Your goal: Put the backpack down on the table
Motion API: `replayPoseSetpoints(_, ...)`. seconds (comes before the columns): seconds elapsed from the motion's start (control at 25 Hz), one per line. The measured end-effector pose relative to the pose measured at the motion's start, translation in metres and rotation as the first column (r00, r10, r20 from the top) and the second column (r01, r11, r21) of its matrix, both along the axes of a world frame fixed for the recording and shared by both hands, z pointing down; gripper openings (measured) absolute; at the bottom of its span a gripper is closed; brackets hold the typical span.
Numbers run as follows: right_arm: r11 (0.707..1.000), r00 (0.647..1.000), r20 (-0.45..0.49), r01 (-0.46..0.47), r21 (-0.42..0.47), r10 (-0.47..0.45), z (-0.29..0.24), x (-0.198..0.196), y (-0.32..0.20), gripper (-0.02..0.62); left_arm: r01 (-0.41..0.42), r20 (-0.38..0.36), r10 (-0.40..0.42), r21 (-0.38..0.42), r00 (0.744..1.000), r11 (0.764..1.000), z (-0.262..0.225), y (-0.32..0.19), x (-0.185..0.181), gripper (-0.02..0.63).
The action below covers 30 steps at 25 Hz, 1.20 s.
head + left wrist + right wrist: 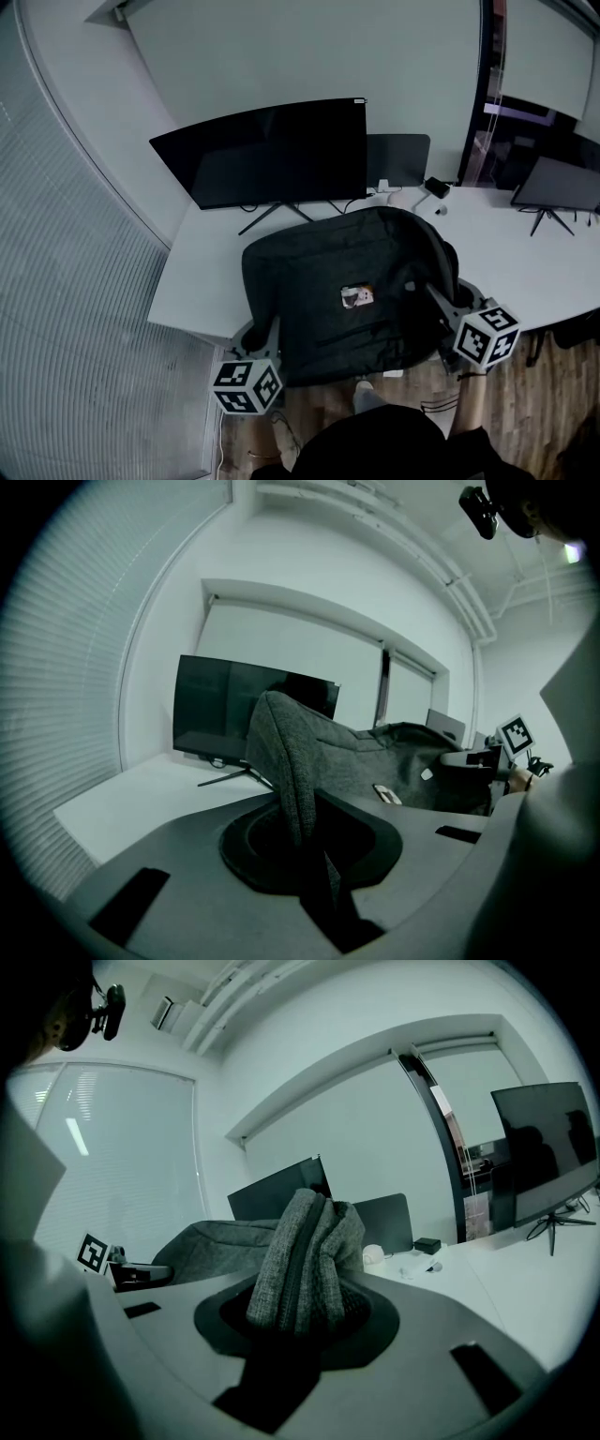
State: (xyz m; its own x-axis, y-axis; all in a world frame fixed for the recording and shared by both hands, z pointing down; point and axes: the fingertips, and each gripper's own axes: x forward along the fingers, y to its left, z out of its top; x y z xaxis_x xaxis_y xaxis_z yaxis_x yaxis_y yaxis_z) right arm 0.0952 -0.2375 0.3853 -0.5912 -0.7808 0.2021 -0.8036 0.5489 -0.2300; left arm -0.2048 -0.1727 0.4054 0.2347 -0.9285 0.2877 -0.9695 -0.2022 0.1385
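White corner table (192, 272), dark monitor (272, 155) at the back. The grey backpack (347, 286) is held flat over the near edge, one grip on each side, probably to keep it level for setting down. The left gripper (302, 832) pinches a thin fabric fold; the right gripper (302, 1302) clamps a thicker bunch along a zip. Contact with the tabletop cannot be told.

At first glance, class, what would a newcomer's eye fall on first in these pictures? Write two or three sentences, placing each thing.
The dark grey backpack dominates the middle of the head view, spread over the near edge of the white table. The left gripper and the right gripper each pinch a fold of its fabric, one at each near side. Behind it a large dark monitor stands on the table.
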Motion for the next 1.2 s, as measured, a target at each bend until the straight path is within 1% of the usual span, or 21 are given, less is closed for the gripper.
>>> replayPoseSetpoints(0.32,0.999,1.000,-0.013,0.024,-0.046,-0.024,0.016,-0.003,-0.047,0.117,0.020,-0.016,-0.021,-0.048,1.000,0.999,0.018,-0.039,-0.002,0.043)
replayPoseSetpoints(0.68,0.995,0.998,-0.025,0.054,-0.089,-0.057,0.033,-0.012,-0.089,0.117,0.051,-0.026,-0.053,-0.096,0.998,0.994,0.036,-0.072,-0.008,0.043)
replayPoseSetpoints(0.92,0.991,0.996,-0.032,0.078,-0.112,-0.082,0.049,-0.022,-0.114,0.117,0.075,-0.022,-0.079,-0.126,0.997,0.989,0.051,-0.090,-0.017,0.043)
replayPoseSetpoints(1.2,0.985,0.995,-0.042,0.084,-0.148,-0.091,0.066,-0.033,-0.131,0.117,0.079,-0.043,-0.088,-0.178,0.995,0.981,0.071,-0.104,-0.026,0.043)
